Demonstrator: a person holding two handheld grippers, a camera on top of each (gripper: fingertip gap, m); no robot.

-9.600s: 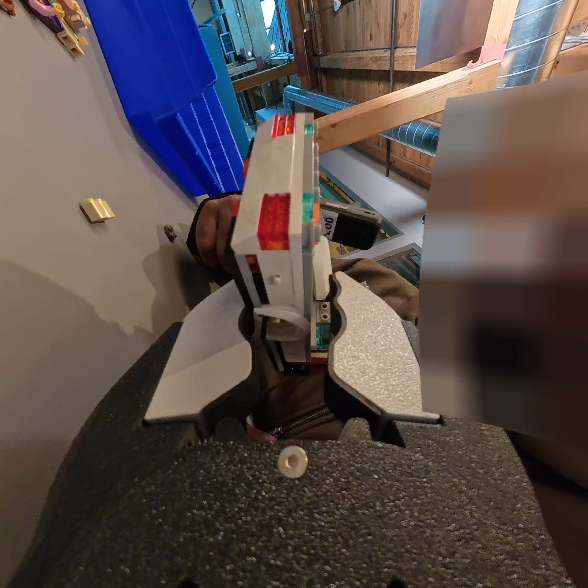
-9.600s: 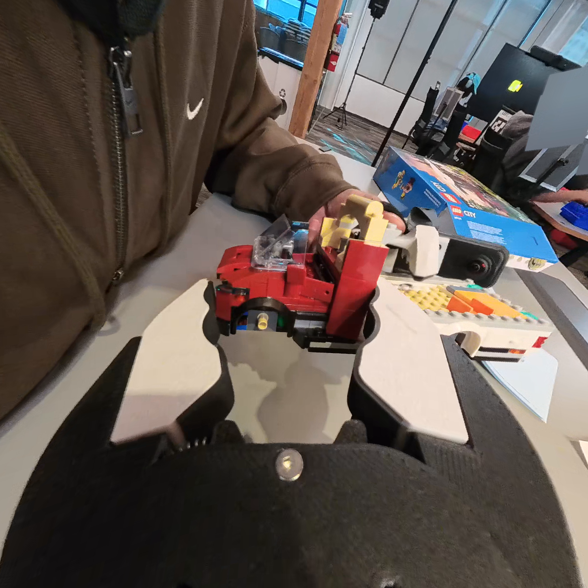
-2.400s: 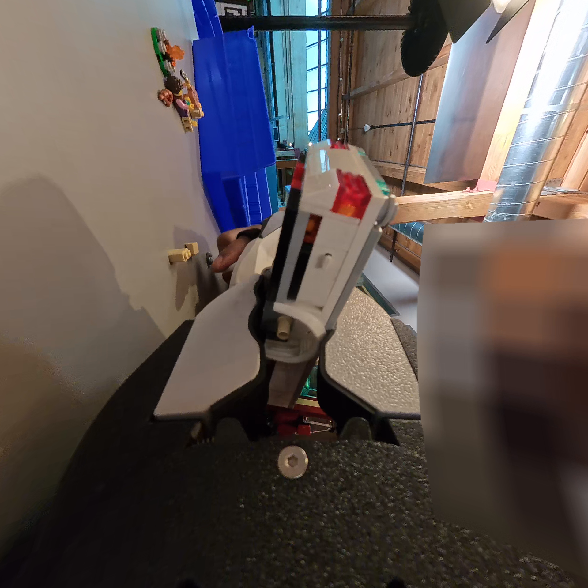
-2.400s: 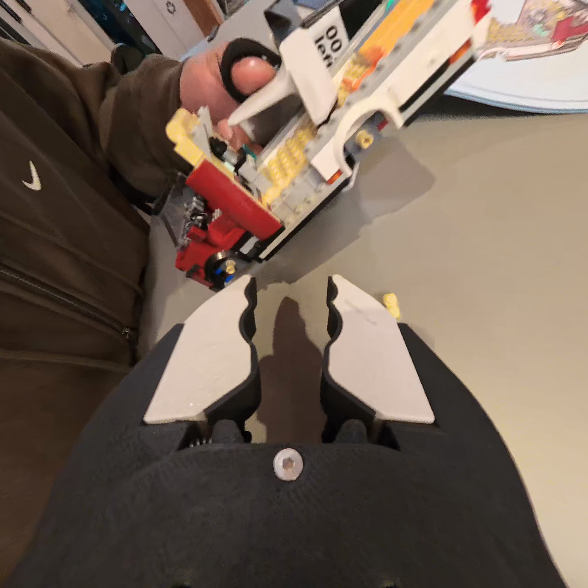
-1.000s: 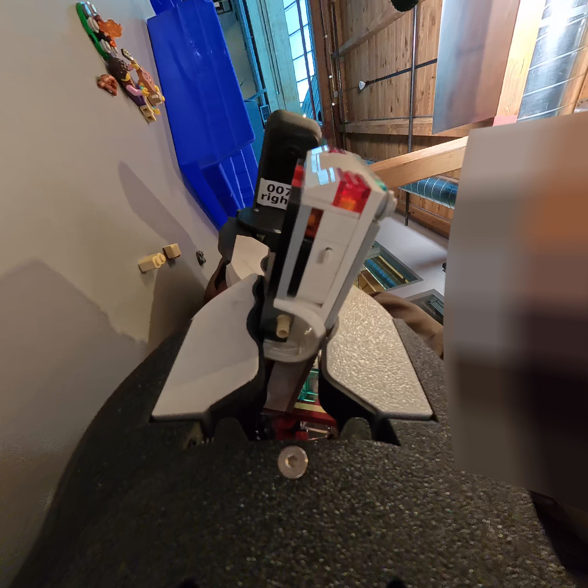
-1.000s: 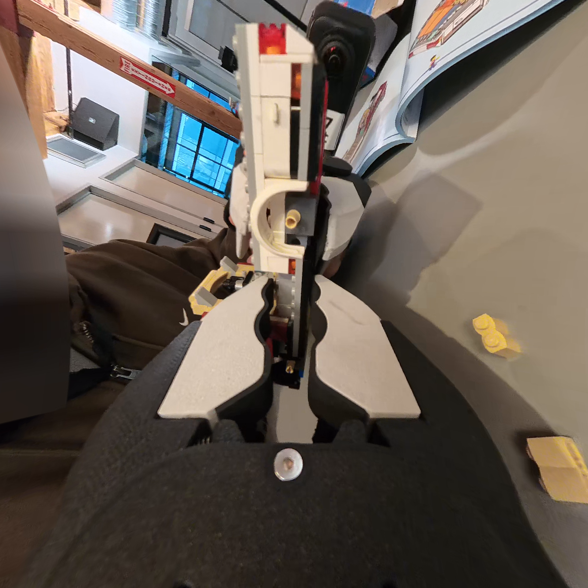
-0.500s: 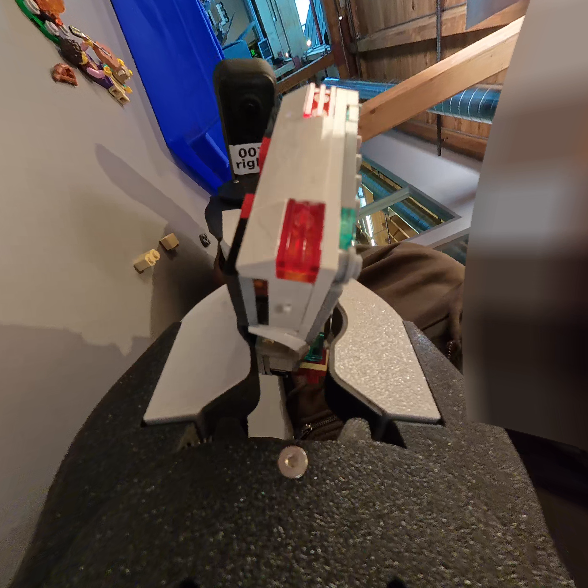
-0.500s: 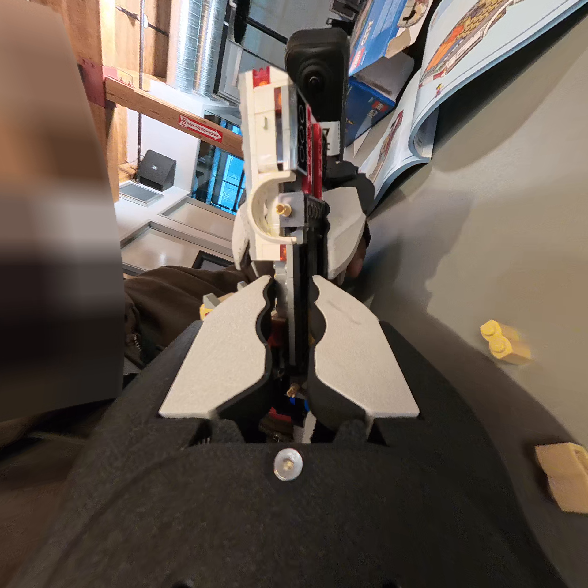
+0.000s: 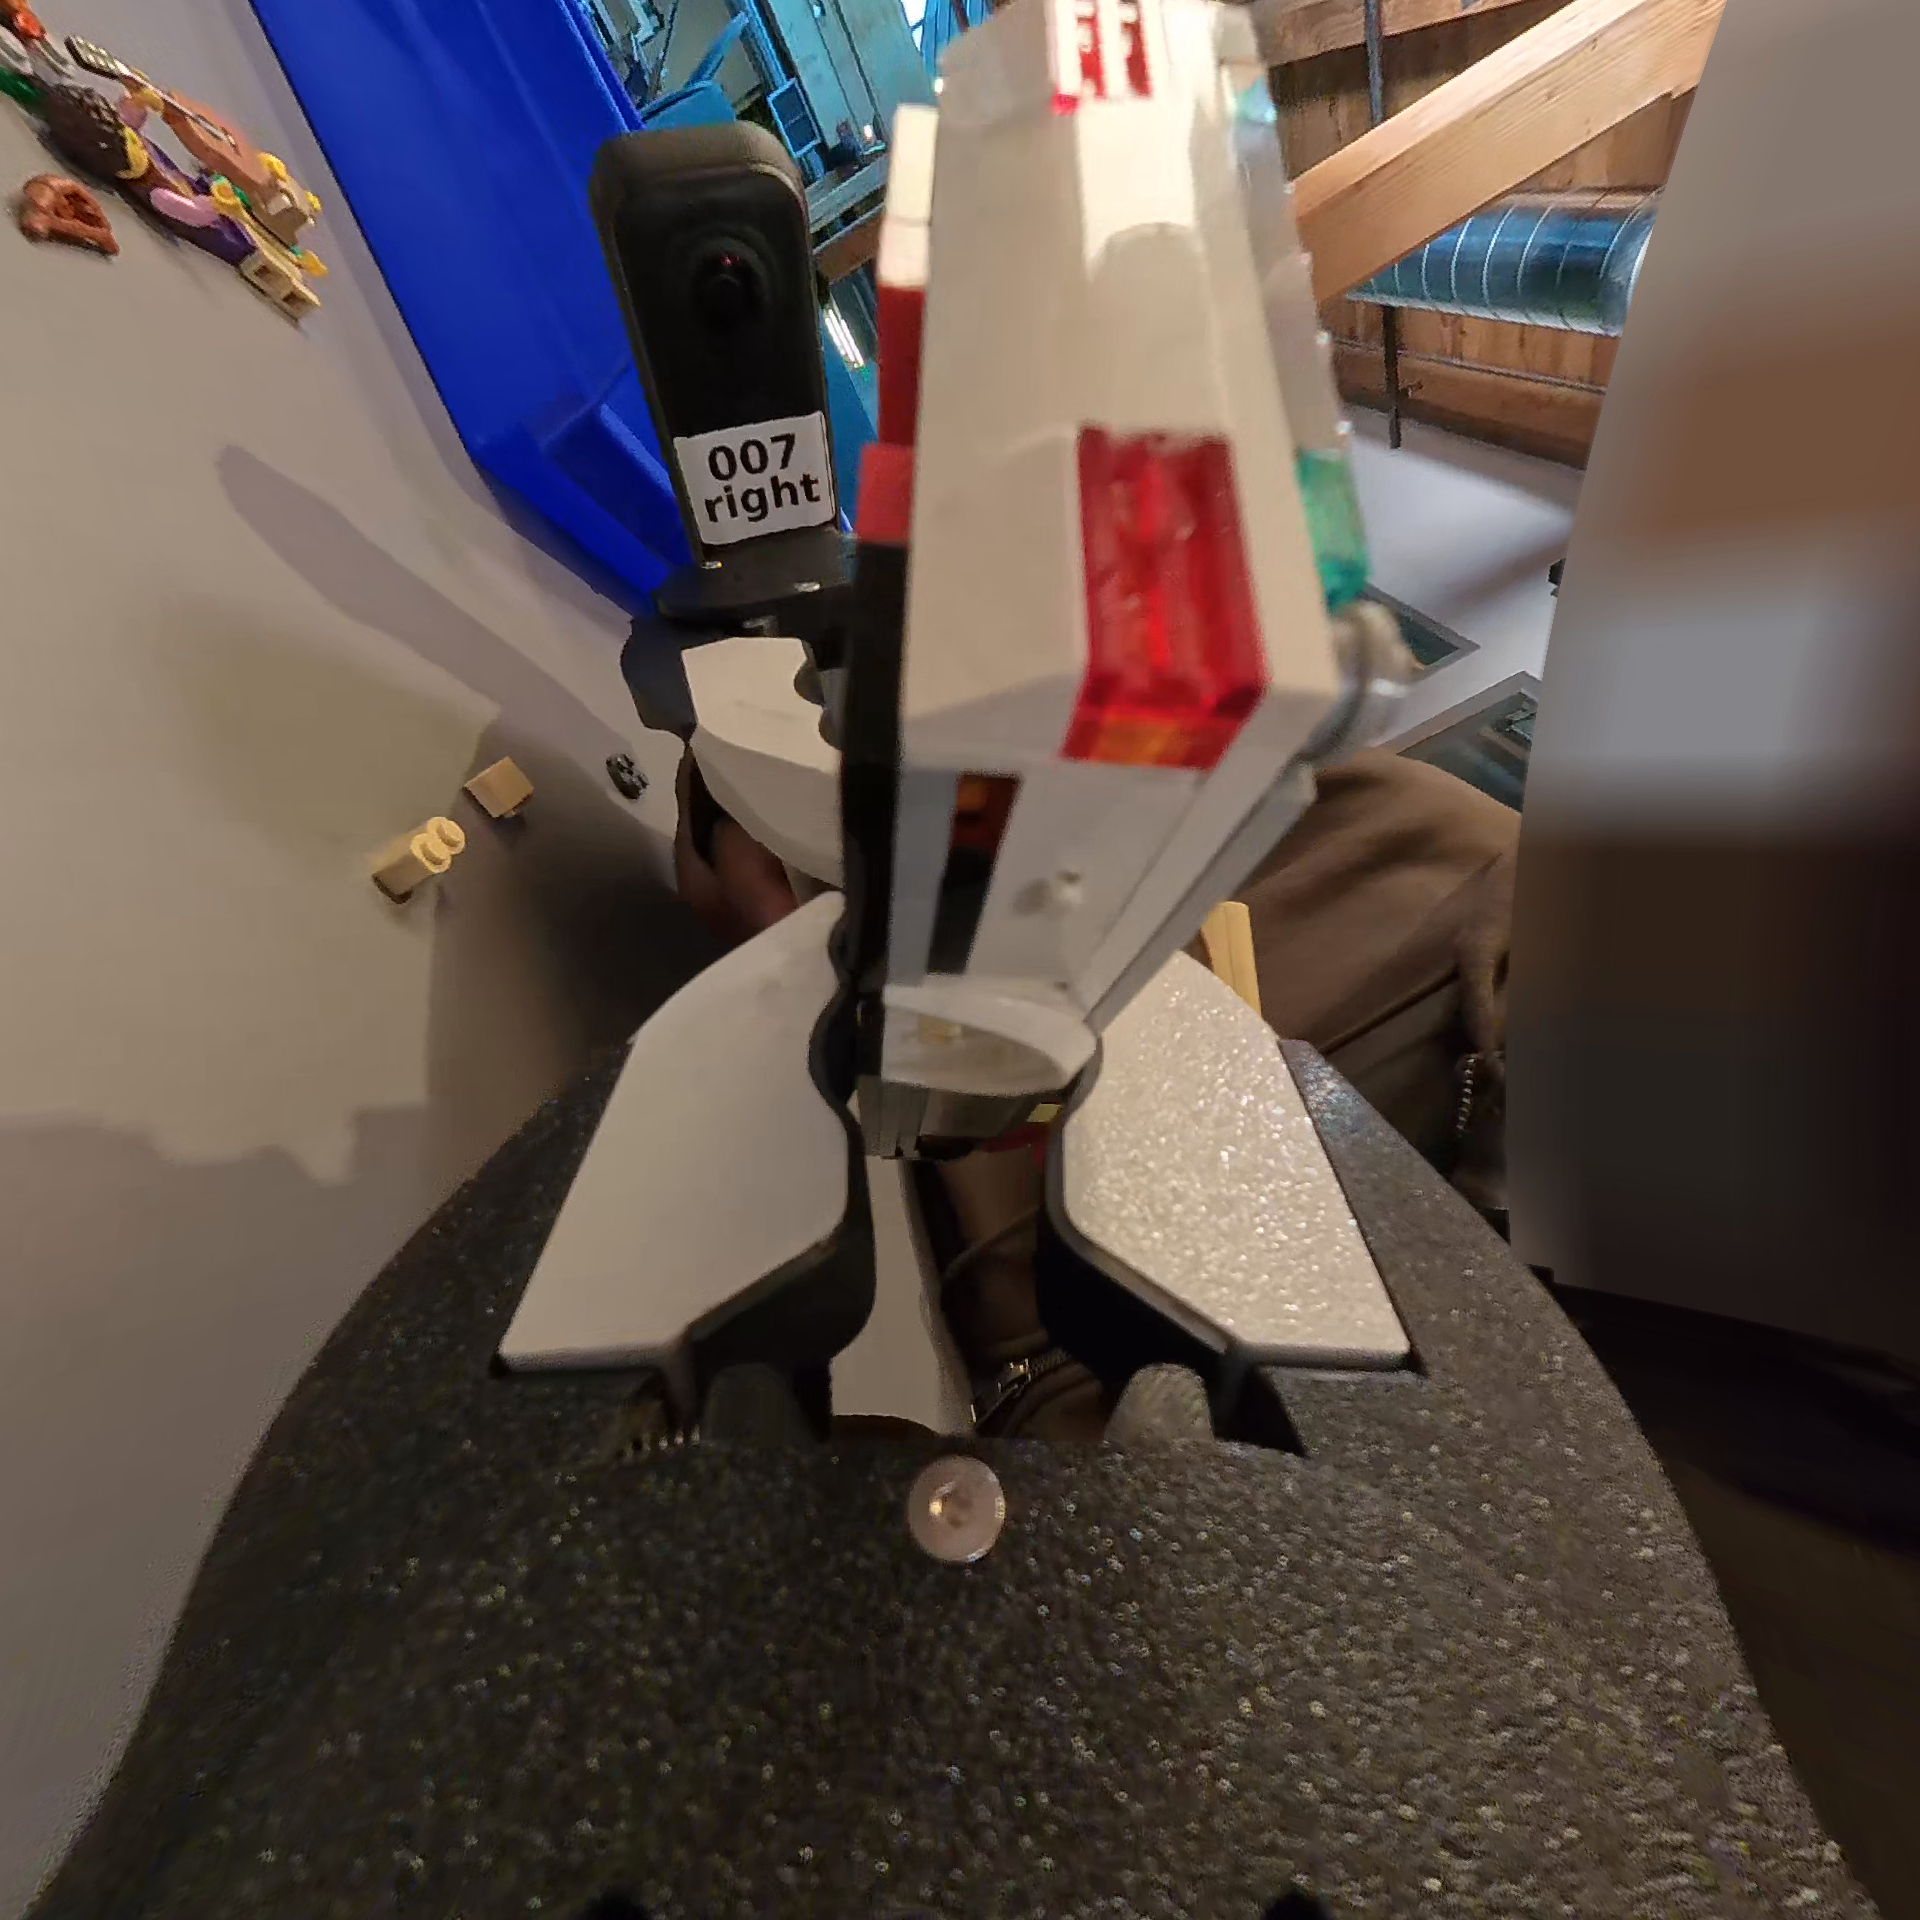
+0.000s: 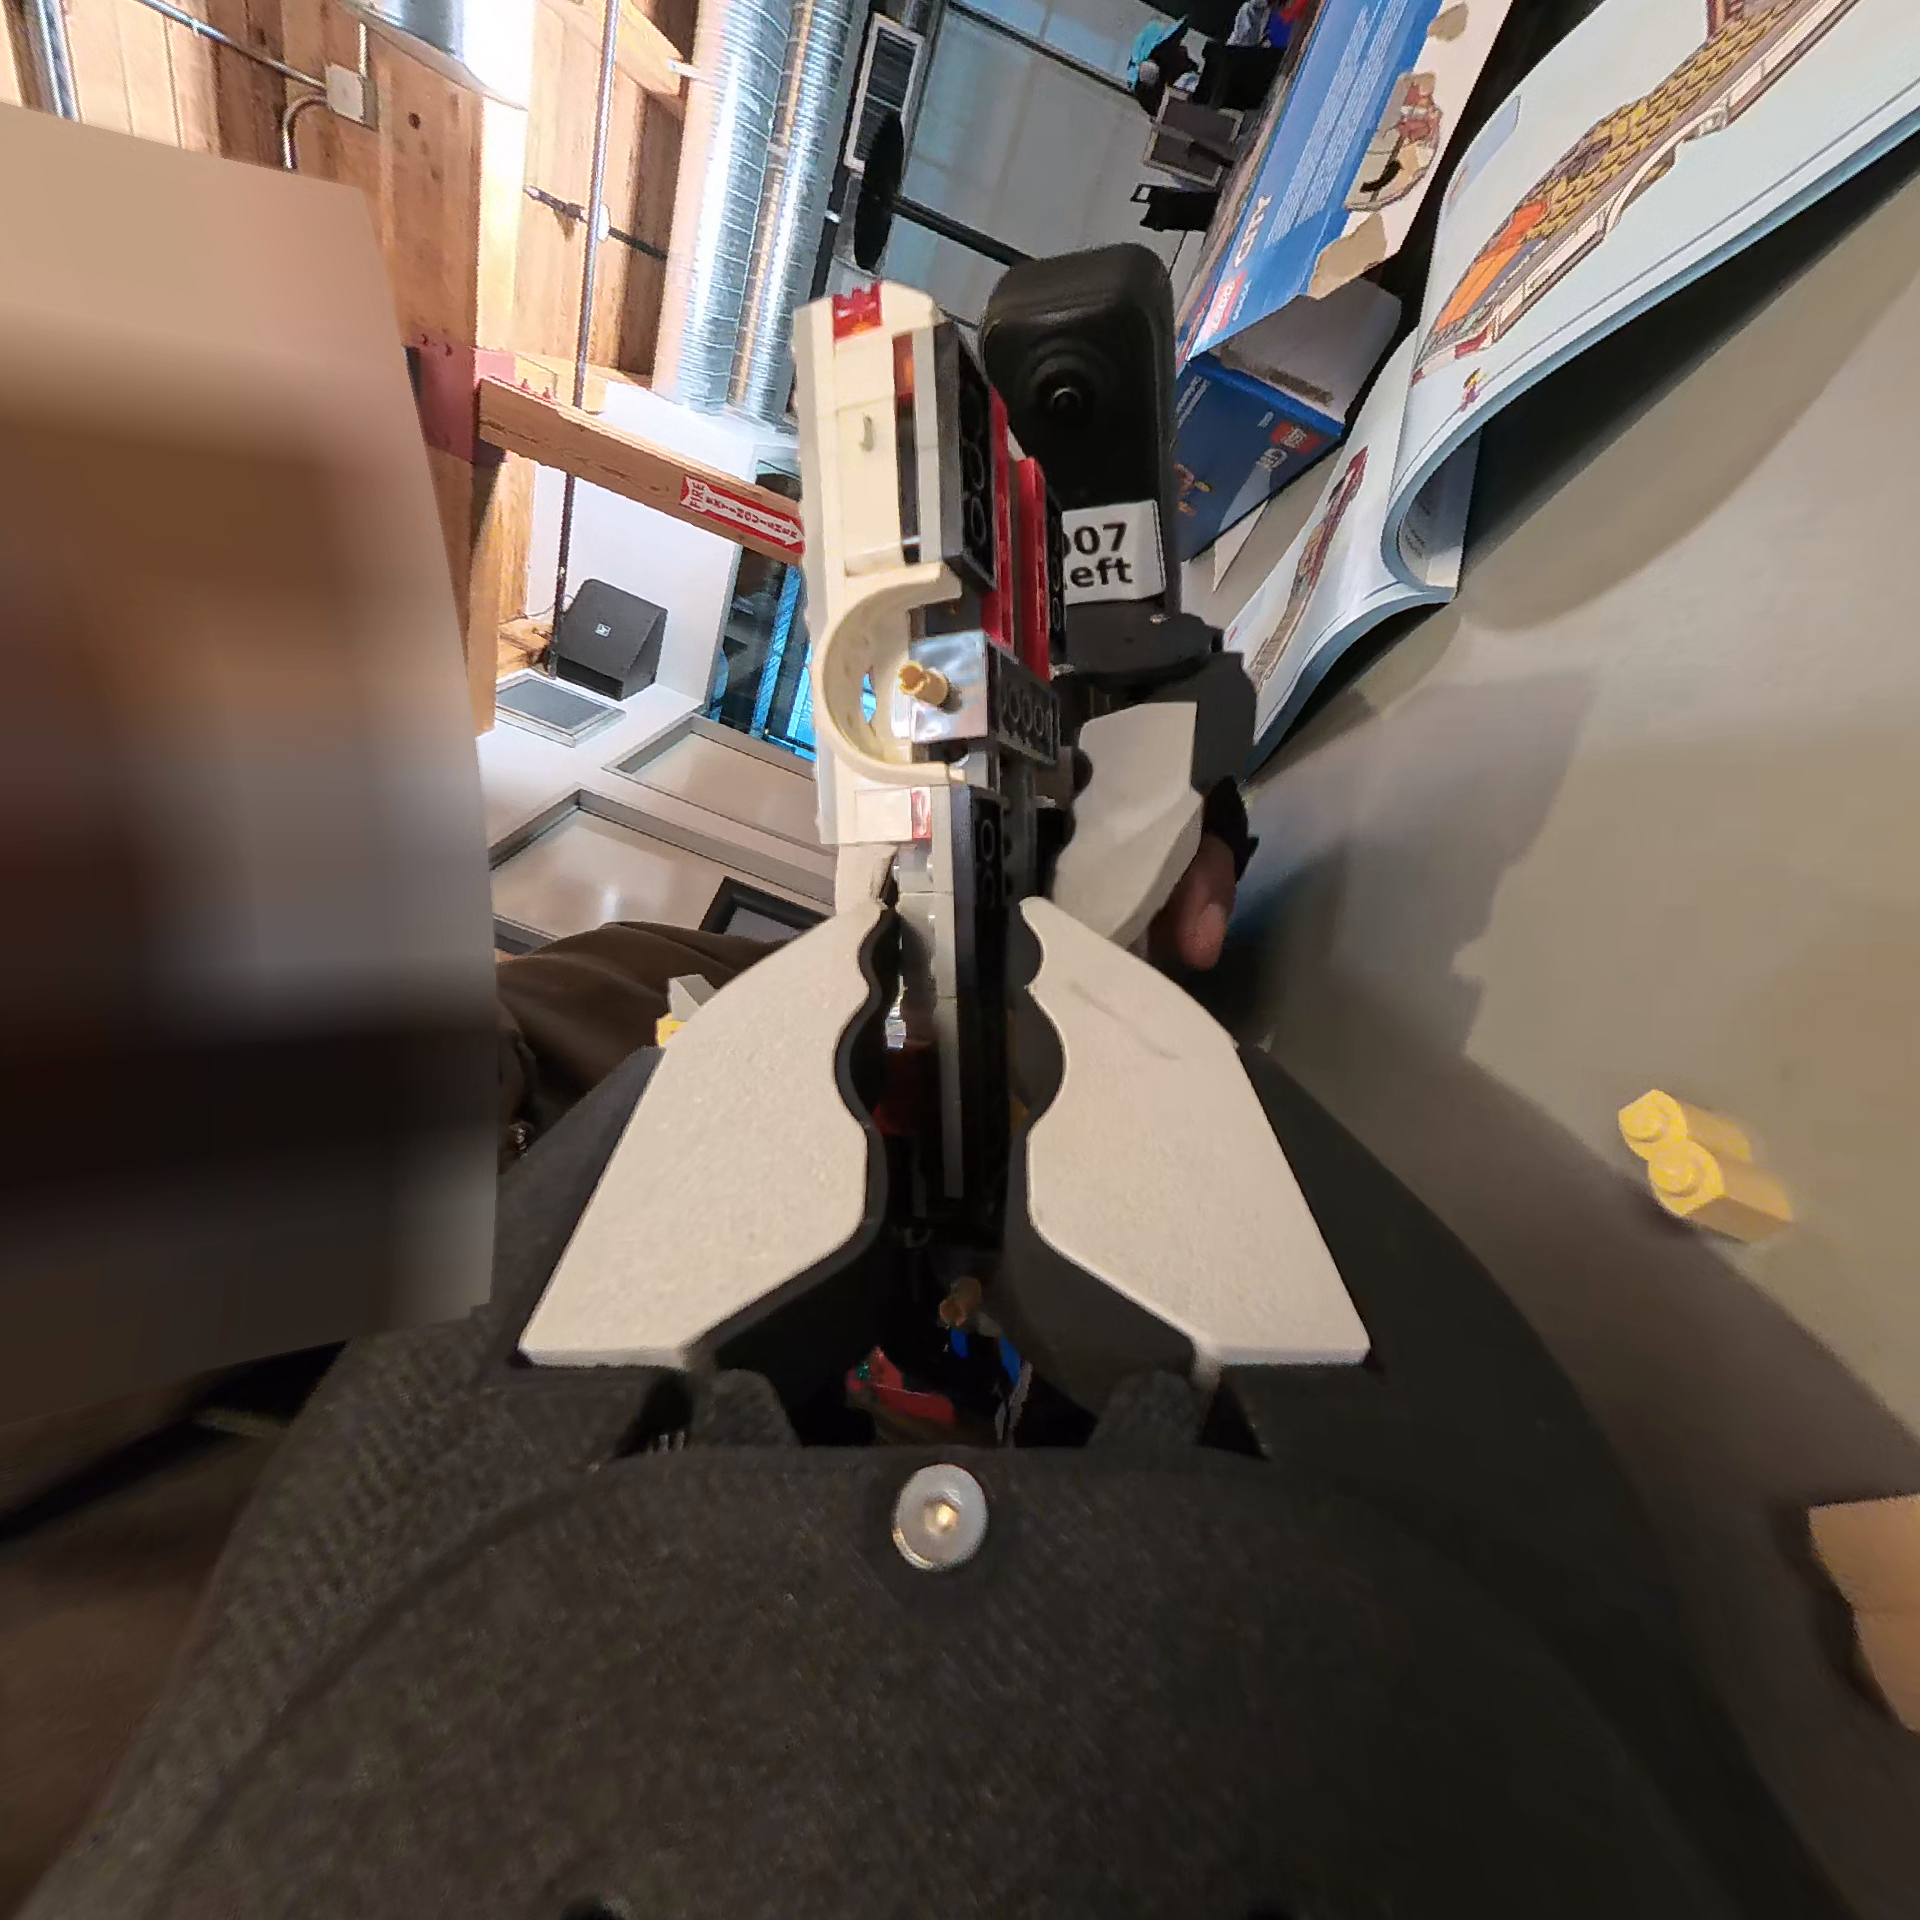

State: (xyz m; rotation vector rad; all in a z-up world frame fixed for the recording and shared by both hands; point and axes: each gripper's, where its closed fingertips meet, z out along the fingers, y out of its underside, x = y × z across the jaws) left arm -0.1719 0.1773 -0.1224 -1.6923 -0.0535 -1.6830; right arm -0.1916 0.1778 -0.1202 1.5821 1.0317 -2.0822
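A toy brick vehicle, white with red lights and a black underside, stands on end in the air between both grippers. My left gripper is shut on its white rear end at the wheel arch, both pads pressed against it. My right gripper is shut on the thin black and white chassis plates of the same vehicle. In the left wrist view the right gripper's finger shows behind the vehicle. In the right wrist view the left gripper's finger shows on the far side.
The grey table carries two small tan bricks, toy figure parts and a blue bin. Yellow bricks, a tan piece, an open booklet and a blue box lie to the right. Only a small space, under 4 cm, lies between the two pairs of fingers.
My left gripper loosened half a second ago and shut again on the vehicle's rear end. The vehicle turned a little between the grippers. My right gripper stayed shut on it.
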